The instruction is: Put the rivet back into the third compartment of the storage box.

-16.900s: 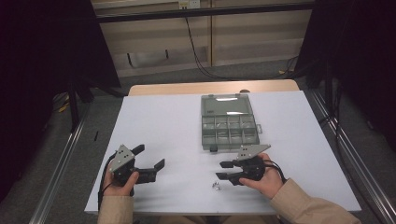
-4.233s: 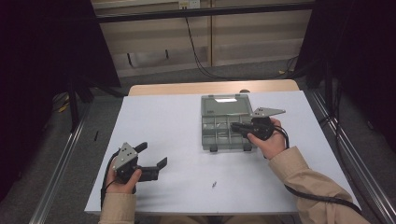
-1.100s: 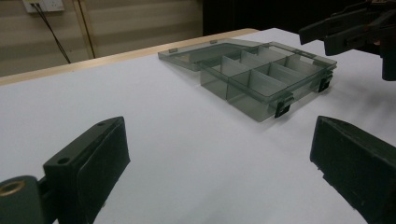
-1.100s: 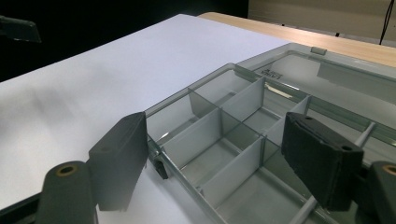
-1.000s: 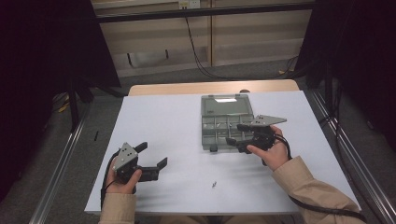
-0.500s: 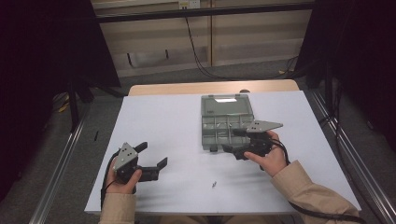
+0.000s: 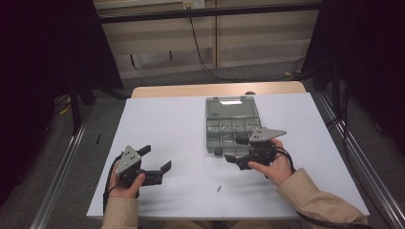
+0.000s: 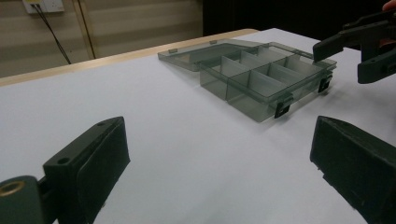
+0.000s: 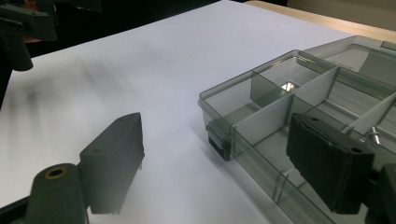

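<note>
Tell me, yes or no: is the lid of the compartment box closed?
No: in the high view the compartment box lies open, its lid folded flat on the table behind the compartments.

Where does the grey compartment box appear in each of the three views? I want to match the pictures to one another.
High view: the compartment box lies right of centre, lid open toward the table's far edge, beside the right gripper.
Left gripper view: upper right, on the white table.
Right gripper view: right half, with one jaw over its near compartments.
Shared landmark: the black latch on the box's front wall.
</note>
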### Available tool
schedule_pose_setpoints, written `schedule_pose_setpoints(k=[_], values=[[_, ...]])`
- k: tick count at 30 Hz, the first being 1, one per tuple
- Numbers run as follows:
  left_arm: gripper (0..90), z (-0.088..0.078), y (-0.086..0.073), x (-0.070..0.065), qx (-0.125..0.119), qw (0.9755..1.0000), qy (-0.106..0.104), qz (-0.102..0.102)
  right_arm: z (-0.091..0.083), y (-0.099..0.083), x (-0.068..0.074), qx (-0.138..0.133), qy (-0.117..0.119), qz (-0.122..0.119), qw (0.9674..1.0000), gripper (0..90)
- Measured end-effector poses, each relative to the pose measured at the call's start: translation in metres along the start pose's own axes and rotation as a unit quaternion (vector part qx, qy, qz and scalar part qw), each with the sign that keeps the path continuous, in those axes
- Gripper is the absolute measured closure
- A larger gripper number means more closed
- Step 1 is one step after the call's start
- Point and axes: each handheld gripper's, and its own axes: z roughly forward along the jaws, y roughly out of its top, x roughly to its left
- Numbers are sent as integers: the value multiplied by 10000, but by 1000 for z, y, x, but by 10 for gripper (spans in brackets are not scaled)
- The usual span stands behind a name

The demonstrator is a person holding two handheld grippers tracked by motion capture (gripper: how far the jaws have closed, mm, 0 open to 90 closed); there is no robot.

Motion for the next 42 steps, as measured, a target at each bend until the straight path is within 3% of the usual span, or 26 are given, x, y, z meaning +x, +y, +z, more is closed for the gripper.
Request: schedule_pose_setpoints(k=[22,42], values=[[43,0,0,0,-5,10000,3,7,8,-4,23,104,337,-143,9993,191],[44,-2,1,0,-50,10000,-22,18,16,-15,36,369,641,-341,9967,220]])
